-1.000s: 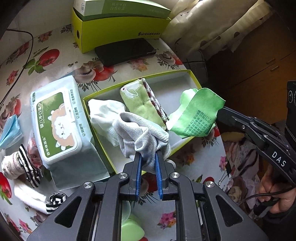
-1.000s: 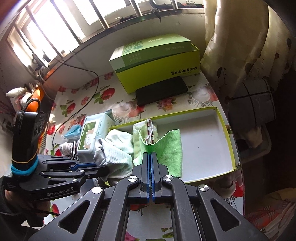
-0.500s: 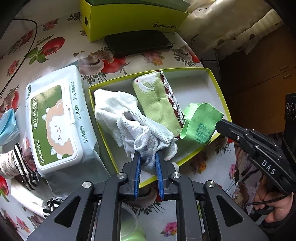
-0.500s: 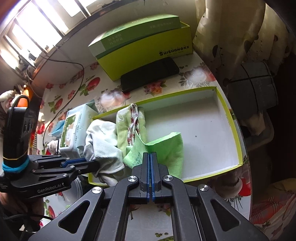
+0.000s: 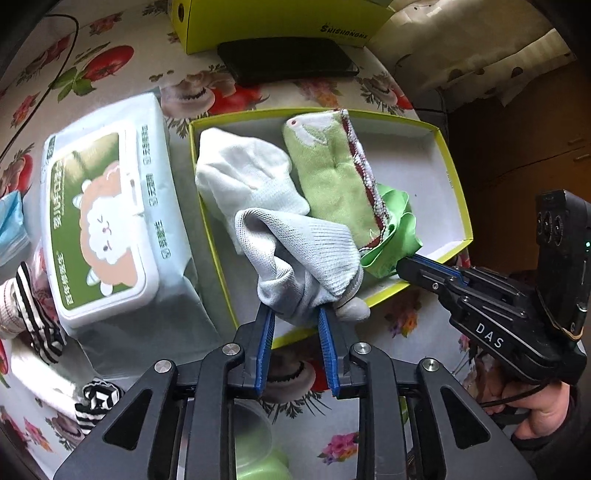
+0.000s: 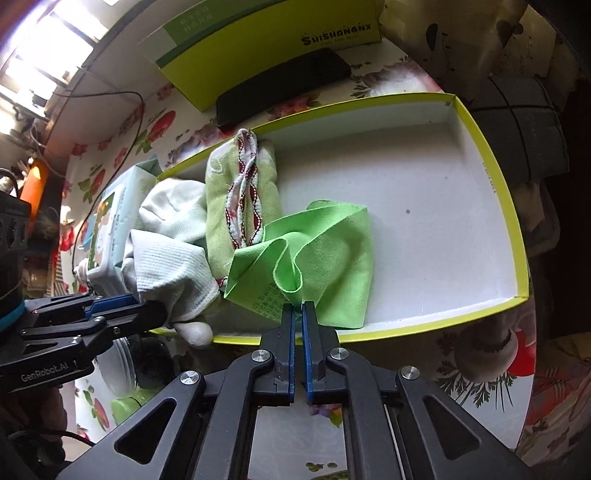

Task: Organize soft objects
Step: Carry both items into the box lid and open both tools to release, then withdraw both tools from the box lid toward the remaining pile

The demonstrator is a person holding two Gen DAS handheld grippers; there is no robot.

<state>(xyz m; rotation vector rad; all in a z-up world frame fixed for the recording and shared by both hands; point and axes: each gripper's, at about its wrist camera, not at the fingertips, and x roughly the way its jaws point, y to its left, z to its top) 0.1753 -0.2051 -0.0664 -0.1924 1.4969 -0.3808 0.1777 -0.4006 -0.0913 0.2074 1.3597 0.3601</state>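
Observation:
A yellow-rimmed box holds a white sock and a folded green towel with red-white trim. My left gripper is shut on a grey-white glove at the box's near edge, over the sock. My right gripper is shut on a bright green cloth, which lies crumpled in the box against the towel.
A wet-wipes pack lies left of the box. Striped socks and a blue mask lie further left. A black phone and a yellow-green carton sit behind the box. The box's right half is bare.
The right gripper has lowered the green cloth from above the box's right edge into the box beside the towel. The left gripper has pushed the glove lower and further into the box.

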